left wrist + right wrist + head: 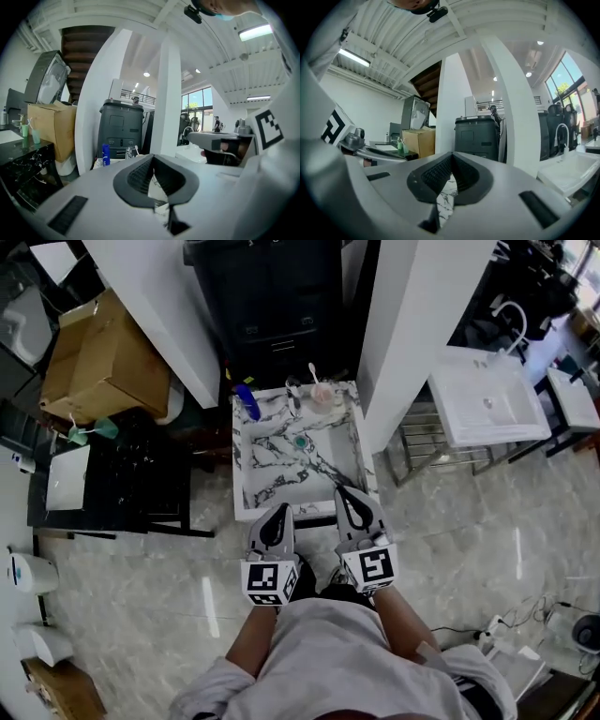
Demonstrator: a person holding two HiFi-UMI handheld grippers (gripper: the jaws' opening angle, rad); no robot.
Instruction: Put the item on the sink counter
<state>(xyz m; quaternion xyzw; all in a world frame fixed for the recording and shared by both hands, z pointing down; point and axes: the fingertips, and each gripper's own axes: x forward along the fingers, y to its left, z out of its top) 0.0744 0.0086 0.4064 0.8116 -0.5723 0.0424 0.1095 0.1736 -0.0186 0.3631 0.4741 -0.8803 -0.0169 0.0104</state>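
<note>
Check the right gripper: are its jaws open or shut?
Shut. In the right gripper view, the right gripper has its pads meeting at the tips, with nothing held between them.

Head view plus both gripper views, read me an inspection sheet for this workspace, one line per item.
Surface: marble sink counter, white with dark veins, basin in the middle.
Job's things: no item is held; which thing is the item cannot be told.
Clutter: blue bottle and pink cup with a toothbrush stand on the counter's back edge; teal piece in the basin.
Grippers: left gripper and right gripper are in front of the counter, jaws together, nothing between them.
Cables: cables on the floor at the right, by a power strip.
Surroundings: cardboard box, black table, dark bin, white washbasin, tiled floor.
</note>
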